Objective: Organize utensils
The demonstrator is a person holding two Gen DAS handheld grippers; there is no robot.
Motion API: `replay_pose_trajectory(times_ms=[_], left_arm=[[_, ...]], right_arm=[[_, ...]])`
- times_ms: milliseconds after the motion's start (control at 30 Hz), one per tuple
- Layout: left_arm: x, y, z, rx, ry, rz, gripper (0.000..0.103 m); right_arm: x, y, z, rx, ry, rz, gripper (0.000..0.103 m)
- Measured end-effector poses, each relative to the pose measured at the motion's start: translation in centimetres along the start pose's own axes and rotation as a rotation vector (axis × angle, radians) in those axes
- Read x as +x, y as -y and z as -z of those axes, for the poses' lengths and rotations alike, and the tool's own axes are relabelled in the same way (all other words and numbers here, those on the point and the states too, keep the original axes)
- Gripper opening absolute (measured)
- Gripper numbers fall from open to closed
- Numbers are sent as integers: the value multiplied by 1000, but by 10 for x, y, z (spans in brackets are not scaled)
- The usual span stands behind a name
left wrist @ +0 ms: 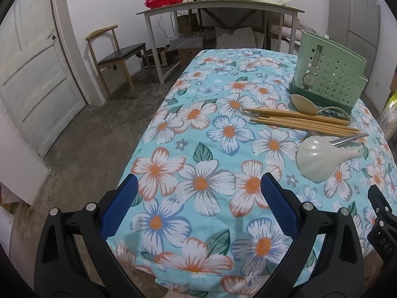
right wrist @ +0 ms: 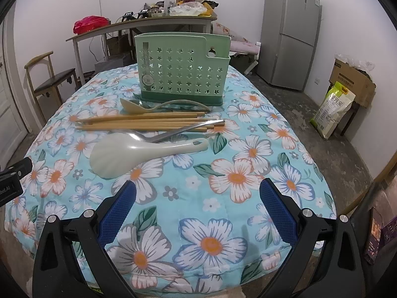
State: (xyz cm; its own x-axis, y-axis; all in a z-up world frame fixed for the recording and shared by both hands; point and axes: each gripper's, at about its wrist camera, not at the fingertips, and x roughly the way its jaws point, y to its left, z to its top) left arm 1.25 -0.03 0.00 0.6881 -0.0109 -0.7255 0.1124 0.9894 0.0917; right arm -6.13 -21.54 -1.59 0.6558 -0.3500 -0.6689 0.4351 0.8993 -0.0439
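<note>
Left claw (left wrist: 198,191) and right claw (right wrist: 197,196): both spread wide, empty, above the floral-cloth surface (right wrist: 223,223). Ahead of right claw: white rice paddle (right wrist: 129,152), metal spoon (right wrist: 173,132), chopsticks (right wrist: 148,122), beige spoon (right wrist: 139,108), lying flat. Green utensil holder (right wrist: 182,68) upright just behind them.

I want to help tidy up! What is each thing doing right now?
Left gripper: open, empty.
Right gripper: open, empty.
Green holder: upright, looks empty.
Chopsticks: lying bundled on the cloth.
Rice paddle: lying flat.
Metal spoon: lying flat.
Beige spoon: lying flat.
</note>
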Motion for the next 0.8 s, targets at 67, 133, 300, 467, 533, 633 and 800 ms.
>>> replay_pose_trajectory(times_ms=[67, 133, 300, 467, 533, 633, 800], left_arm=[[3, 3, -2, 12, 1, 13, 96], [5, 5, -4, 27, 15, 25, 96], [16, 13, -11, 48, 2, 195, 96], [29, 23, -13, 19, -9, 348, 96], [33, 28, -14, 17, -13, 385, 96], [41, 38, -16, 30, -35, 426, 96], [45, 61, -18, 160, -36, 502, 96]], right_arm=[[3, 0, 0, -2, 0, 1, 97], [8, 1, 1, -6, -3, 0, 97], [21, 1, 4, -21, -21, -20, 97], [43, -1, 9, -49, -75, -63, 97], [51, -1, 11, -53, -105, -86, 97], [58, 1, 12, -43, -116, -118, 97], [58, 7, 17, -23, -96, -166, 97]])
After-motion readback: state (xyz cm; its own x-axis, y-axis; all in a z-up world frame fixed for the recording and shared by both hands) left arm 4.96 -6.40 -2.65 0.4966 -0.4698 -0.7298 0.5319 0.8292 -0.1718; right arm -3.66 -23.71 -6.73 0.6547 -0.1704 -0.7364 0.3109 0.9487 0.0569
